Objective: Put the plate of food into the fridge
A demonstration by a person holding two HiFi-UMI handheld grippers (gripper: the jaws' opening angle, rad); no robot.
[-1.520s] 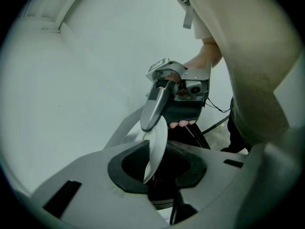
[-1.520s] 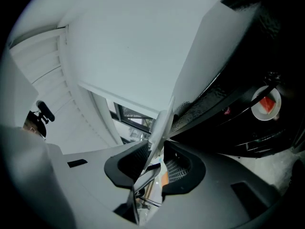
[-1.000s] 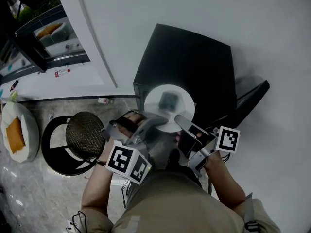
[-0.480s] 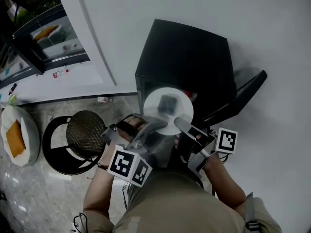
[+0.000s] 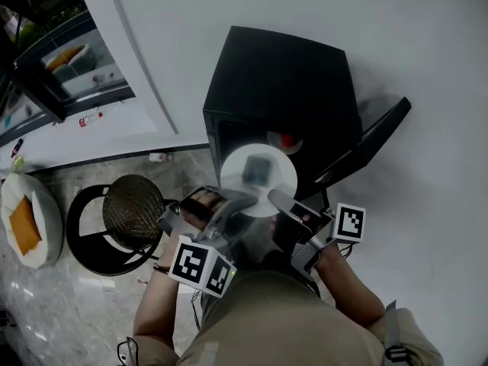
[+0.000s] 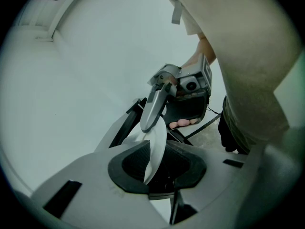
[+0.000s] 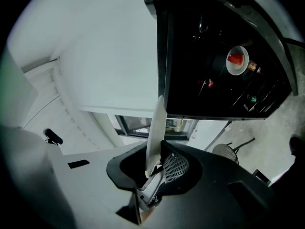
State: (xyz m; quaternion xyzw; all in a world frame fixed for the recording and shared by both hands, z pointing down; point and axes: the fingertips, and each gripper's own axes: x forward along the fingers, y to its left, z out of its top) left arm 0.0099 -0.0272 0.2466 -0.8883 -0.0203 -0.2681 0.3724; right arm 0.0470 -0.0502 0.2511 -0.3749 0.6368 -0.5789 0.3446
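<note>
Left claw clamped on plate rim. Right claw closing on rim, other side. Plate between both claws. Open fridge just ahead of claws.

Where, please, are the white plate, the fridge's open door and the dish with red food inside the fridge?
white plate (image 5: 235, 178): head view, bare left part of its rim.
fridge door (image 5: 371, 139): head view, middle of the open dark panel.
dish with red food (image 7: 240, 68): right gripper view, white lower rim.
</note>
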